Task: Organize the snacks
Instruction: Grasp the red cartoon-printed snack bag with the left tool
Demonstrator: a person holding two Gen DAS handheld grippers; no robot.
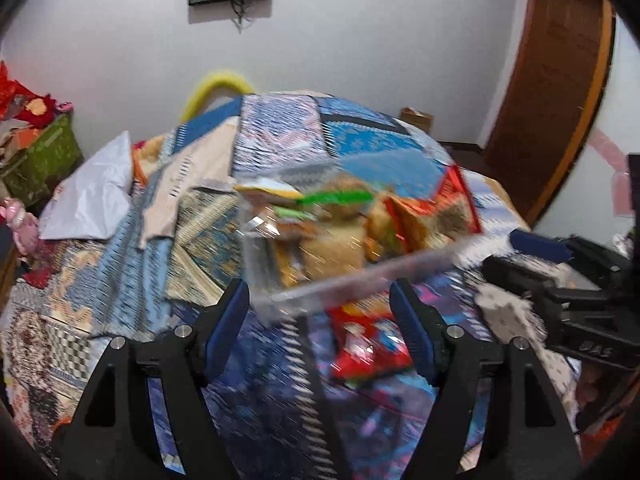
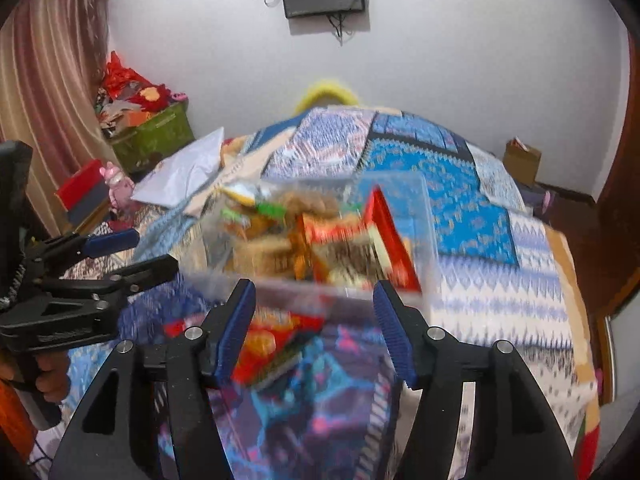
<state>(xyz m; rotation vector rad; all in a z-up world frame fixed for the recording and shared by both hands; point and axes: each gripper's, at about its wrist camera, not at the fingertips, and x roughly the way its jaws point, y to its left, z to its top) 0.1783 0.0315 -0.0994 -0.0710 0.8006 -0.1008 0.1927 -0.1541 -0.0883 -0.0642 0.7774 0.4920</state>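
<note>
The snack packets [image 1: 352, 220] sit piled inside a clear plastic box [image 1: 360, 276] that rests on a patterned bedspread [image 1: 120, 248]. Motion blur softens both views, so packet labels cannot be read.

Left gripper [image 1: 322, 304]: jaws spread wide, nothing held. The near wall of the box lies just ahead of the fingertips, between the two fingers [image 1: 232, 316]. A loose red packet [image 1: 368, 344] lies on the bedspread in front of the box, toward the right finger and partly behind it.

Right gripper [image 2: 314, 300]: jaws spread wide, nothing held. The box [image 2: 424, 240] stands just beyond the fingertips, its near wall spanning the gap between them. The loose red packet [image 2: 272, 348] lies between the fingers, closer to the left one.

Each gripper appears at the edge of the other view, beside the box.

A white bag [image 1: 92, 200] lies well to the left of the left finger.
</note>
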